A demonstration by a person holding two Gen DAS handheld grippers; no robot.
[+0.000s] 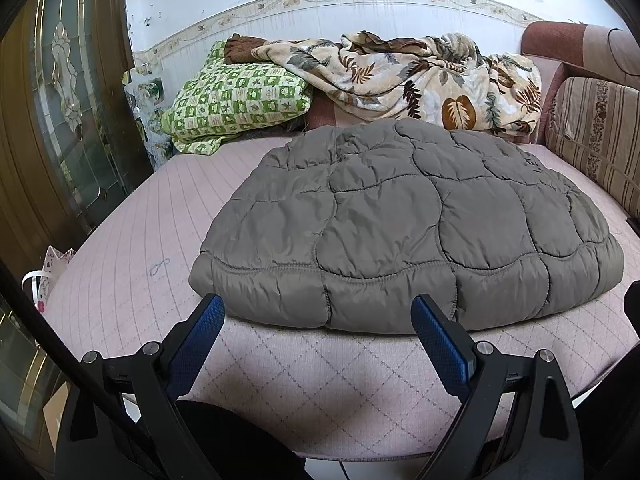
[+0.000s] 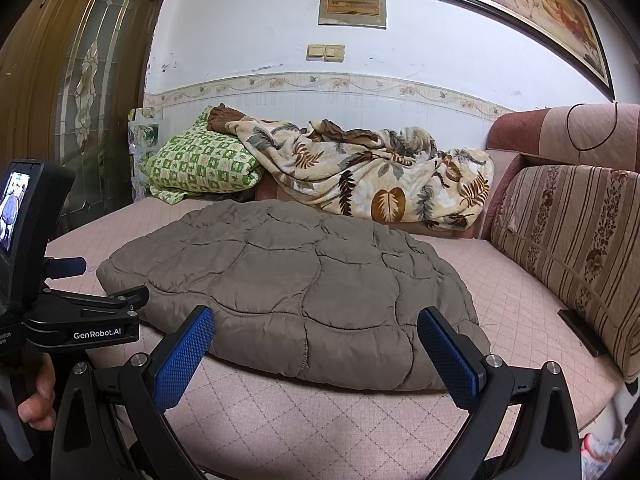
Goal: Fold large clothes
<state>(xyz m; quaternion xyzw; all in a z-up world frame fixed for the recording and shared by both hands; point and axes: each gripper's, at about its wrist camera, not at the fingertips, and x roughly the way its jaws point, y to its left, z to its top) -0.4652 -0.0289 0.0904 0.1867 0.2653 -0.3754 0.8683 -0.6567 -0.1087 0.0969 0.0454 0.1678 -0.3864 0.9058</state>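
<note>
Both grippers, left and right, hang wide open and empty, just short of the jacket's near edge. Sofa carries everything: the grey quilted jacket lies mid-seat, flat and compact, looking already folded at least once. Blanket and green pillow sit behind it, apart. Likely step: between folds, or done. Another fold would need both grippers pinching the near hem corners and carrying it back.
</note>
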